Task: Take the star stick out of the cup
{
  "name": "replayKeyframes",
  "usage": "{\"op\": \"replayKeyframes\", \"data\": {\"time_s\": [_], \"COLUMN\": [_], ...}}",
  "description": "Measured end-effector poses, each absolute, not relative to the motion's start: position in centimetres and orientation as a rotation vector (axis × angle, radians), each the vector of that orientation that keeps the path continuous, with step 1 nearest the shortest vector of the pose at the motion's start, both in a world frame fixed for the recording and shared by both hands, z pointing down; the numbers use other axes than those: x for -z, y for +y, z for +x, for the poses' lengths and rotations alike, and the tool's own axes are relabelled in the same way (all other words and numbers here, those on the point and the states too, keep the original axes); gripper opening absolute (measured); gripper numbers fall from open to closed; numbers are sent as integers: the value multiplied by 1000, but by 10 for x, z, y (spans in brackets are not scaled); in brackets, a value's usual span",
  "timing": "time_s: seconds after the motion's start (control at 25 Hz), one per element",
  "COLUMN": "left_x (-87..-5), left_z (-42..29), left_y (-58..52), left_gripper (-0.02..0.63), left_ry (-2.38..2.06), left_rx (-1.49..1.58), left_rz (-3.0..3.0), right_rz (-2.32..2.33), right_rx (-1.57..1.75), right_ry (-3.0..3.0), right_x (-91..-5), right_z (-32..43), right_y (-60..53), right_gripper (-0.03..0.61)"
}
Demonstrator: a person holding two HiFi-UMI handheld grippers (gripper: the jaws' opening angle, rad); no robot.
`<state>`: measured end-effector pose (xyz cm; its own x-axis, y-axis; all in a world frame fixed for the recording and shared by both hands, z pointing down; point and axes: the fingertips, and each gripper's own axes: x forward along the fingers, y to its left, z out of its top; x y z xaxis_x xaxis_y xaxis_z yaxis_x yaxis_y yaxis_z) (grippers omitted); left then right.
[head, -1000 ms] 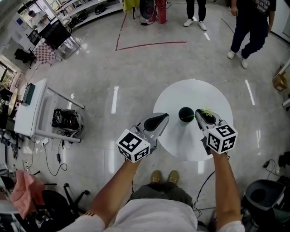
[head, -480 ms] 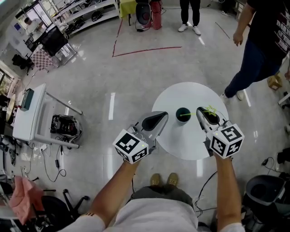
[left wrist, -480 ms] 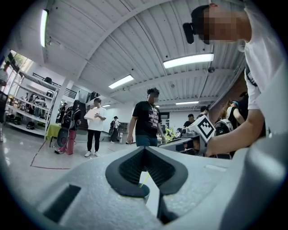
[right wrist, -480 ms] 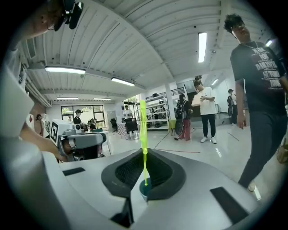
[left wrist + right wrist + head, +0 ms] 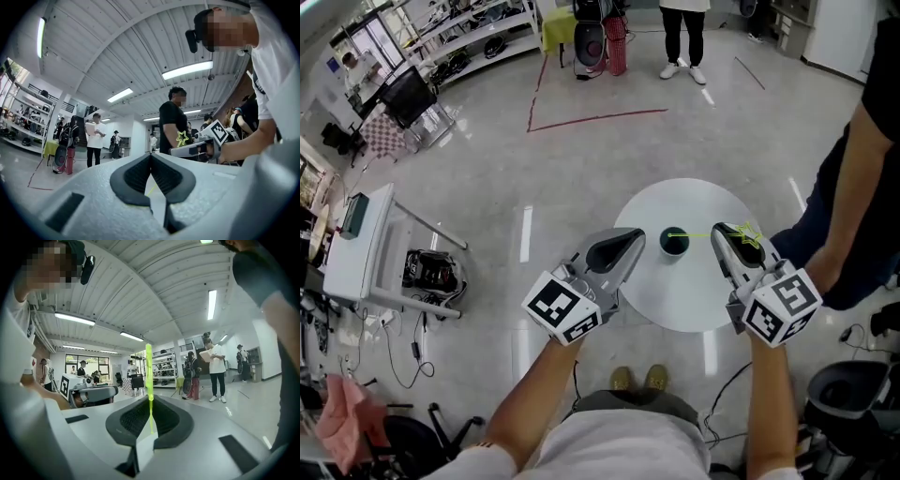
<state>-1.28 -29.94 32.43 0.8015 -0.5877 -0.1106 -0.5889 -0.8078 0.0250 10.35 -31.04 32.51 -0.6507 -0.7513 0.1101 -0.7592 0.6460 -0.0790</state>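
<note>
A dark green cup (image 5: 675, 242) stands near the middle of the round white table (image 5: 694, 295). My right gripper (image 5: 724, 232) is just right of the cup, shut on the thin green star stick (image 5: 709, 234). The stick lies roughly level, its star (image 5: 753, 236) over the gripper and its other end by the cup's right rim. In the right gripper view the stick (image 5: 149, 376) rises from between the closed pads. The left gripper view shows the star (image 5: 182, 138) too. My left gripper (image 5: 636, 236) hovers left of the cup, shut and empty.
A person in dark clothes (image 5: 862, 197) stands close against the table's right side. Another person (image 5: 682, 33) stands farther back near red floor tape (image 5: 591, 120). A grey side table (image 5: 356, 248) and cables lie at the left, a black bin (image 5: 844, 412) at the bottom right.
My right gripper has drawn back to the right with the stick, whose end has moved from over the cup's mouth towards its rim. The person in dark clothes has walked up to the table.
</note>
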Motion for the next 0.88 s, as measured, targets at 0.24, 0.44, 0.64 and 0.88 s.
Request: {"op": "replayKeyframes", "data": {"time_s": [0.24, 0.44, 0.64, 0.88], "left_x": [-297, -283, -275, -272], "left_z": [-16, -19, -18, -18], "left_y": [-281, -272, -263, -256], "left_gripper": [15, 15, 15, 15], "left_ry": [920, 908, 894, 880], "left_rx": [-225, -260, -268, -276], "left_rz": [-2933, -2910, -2899, -2894], "right_rz": [1328, 1365, 1392, 1412], "right_rx": [-127, -88, -37, -4], "right_ry": [-2827, -2850, -2864, -2867], "right_x": [-299, -283, -266, -258], "right_z": [102, 107, 112, 113], "right_y": [-285, -271, -256, -247], "right_gripper": [21, 21, 21, 21]}}
